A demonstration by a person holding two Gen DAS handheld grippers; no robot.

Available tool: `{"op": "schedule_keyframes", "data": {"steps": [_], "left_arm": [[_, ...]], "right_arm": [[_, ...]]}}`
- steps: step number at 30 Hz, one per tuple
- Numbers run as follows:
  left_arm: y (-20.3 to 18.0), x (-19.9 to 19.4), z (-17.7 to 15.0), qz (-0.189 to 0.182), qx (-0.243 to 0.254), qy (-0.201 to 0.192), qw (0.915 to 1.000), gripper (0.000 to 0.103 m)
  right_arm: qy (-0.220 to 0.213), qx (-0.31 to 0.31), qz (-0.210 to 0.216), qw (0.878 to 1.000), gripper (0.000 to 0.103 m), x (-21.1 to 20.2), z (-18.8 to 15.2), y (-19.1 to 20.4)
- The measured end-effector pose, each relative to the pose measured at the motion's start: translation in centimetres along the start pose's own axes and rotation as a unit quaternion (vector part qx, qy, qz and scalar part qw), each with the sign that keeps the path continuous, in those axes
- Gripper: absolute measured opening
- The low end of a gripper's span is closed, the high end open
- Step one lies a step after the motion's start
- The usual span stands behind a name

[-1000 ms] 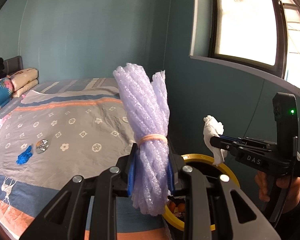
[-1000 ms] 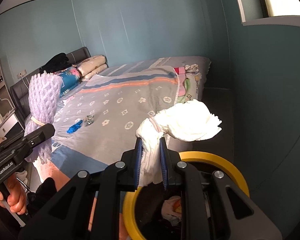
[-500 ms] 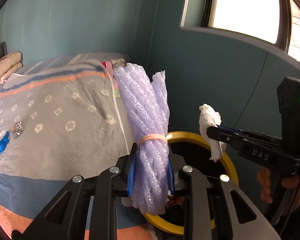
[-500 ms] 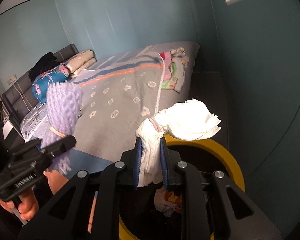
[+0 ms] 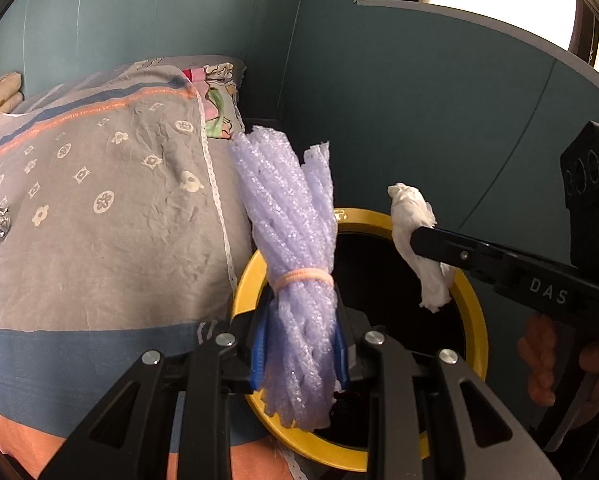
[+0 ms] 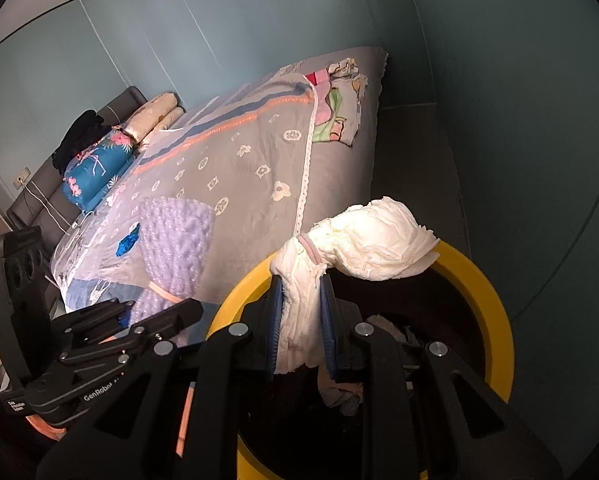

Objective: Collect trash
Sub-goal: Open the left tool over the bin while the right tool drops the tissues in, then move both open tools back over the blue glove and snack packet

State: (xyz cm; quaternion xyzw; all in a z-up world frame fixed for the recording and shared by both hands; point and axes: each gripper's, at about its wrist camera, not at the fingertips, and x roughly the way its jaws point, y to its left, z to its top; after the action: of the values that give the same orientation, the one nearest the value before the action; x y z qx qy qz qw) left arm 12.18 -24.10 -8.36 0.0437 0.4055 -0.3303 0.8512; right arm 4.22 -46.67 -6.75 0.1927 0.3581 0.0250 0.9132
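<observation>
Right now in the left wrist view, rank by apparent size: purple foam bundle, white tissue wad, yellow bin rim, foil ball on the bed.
1. yellow bin rim
2. purple foam bundle, nearest the camera, so enlarged
3. white tissue wad
4. foil ball

Counts: 1 purple foam bundle [image 5: 295,264], 1 white tissue wad [image 6: 363,248], 1 yellow-rimmed bin [image 6: 495,304], 2 grippers (left gripper [image 5: 299,350], right gripper [image 6: 301,320]), 1 bed [image 6: 251,168], 1 blue wrapper [image 6: 128,242], 1 foil scrap [image 5: 0,224].

Foam-net bundle [image 5: 295,256]: lilac, bubbly, translucent. Wad [image 6: 363,244]: white crinkled paper. Bin rim [image 6: 495,304]: glossy yellow plastic. Bedspread [image 5: 99,220]: matt creased cloth.
</observation>
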Motion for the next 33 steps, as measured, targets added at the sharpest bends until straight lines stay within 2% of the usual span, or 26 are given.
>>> {"op": "schedule_keyframes", "data": {"steps": [4, 10, 16, 17, 25, 33], "left_arm": [[0.0, 0.3, 0.0, -0.001, -0.005, 0.004, 1.0000, 0.025], [0.2, 0.3, 0.0, -0.005, -0.011, 0.008, 0.9999, 0.031], [0.7, -0.1, -0.1, -0.006, -0.020, 0.005, 0.9998, 0.045], [0.8, -0.3, 0.0, -0.006, -0.023, 0.002, 0.9997, 0.050], [2.3, -2.0, 0.3, 0.008, -0.038, -0.023, 0.9990, 0.059], [4.7, -5.5, 0.4, 0.039, -0.046, -0.067, 0.9959, 0.070]], "right_arm": [[-0.001, 0.009, 0.011, 1.000, 0.020, 0.2, -0.3, -0.3], [-0.004, 0.017, 0.010, 1.000, 0.031, 0.3, -0.4, -0.4], [-0.010, 0.025, 0.007, 1.000, 0.045, 0.2, -0.1, -0.6], [-0.010, 0.025, 0.006, 1.000, 0.047, 0.2, -0.1, -0.6], [-0.039, 0.041, -0.007, 0.998, 0.049, -0.9, 0.3, -1.0], [-0.057, 0.020, 0.015, 0.998, 0.058, -1.1, 1.5, 1.6]]}}
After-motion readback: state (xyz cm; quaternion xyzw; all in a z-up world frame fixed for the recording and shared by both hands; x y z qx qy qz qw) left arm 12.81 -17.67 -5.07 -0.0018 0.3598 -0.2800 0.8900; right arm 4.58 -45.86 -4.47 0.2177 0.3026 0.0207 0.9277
